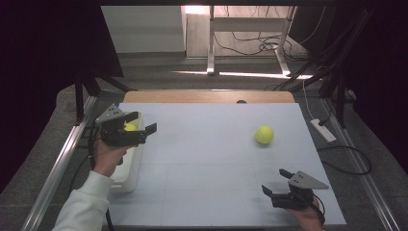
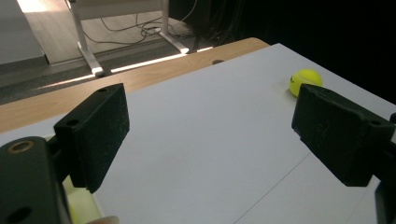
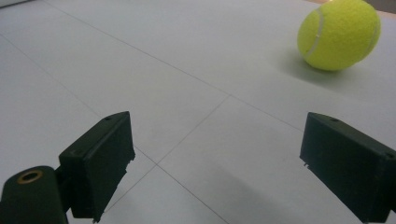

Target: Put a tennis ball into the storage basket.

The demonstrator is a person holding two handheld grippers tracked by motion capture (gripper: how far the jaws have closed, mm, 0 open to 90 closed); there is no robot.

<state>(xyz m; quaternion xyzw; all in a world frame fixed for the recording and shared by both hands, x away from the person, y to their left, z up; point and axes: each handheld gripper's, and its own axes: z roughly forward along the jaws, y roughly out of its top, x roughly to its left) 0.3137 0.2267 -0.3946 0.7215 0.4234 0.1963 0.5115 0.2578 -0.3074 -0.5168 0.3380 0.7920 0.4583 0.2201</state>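
The tennis ball [image 1: 264, 134] rests on the white table surface [image 1: 207, 159], right of centre and toward the far half. It is a sphere with no long axis; in the right gripper view its pale seam [image 3: 318, 32] curves down the ball's left side. The cover is fuzzy yellow-green felt.

A second yellow-green ball [image 1: 130, 127] sits in the white rectangular bin [image 1: 131, 166] at the table's left edge; the bin has smooth walls that look like plastic.

The left gripper [image 1: 146, 122] is held above the far end of the bin, with its jaws pointing right across the table. The jaws stand apart with nothing between them. The pads are matte black blocks.

The right gripper [image 1: 275, 181] sits near the table's near right corner, well apart from the tennis ball. Its jaws are spread wide and empty.

The table surface is matte, with thin seam lines. A wooden strip [image 1: 207, 96] borders its far edge.
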